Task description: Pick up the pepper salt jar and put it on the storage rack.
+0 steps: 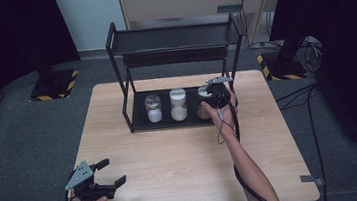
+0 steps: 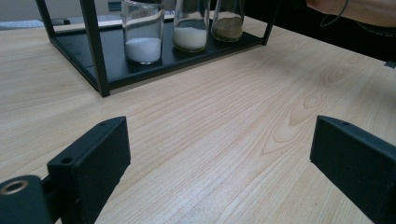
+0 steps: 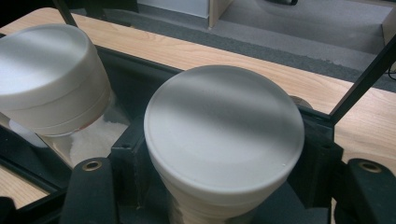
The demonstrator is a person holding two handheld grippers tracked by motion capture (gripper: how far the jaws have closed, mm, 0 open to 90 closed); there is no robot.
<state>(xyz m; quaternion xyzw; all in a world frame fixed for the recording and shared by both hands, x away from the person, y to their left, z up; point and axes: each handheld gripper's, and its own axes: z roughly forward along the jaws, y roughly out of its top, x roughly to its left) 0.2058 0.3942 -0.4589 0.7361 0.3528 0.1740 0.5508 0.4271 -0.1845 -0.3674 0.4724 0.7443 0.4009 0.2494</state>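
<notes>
Right-hand jar [image 3: 224,154], brownish contents, sitting on the bottom shelf of the black rack [image 1: 138,121] at the far side of the counter [image 1: 183,165]; right gripper [image 3: 224,186] is clamping it, jaws closed on the body just under the white lid. Step looks like the pick-up. Next move probably needs a straight lift clear of the middle jar [image 3: 49,77] just beside it and the rack post. Left gripper [image 1: 105,174] is resting near the counter's front edge, jaws open, holding nothing
</notes>
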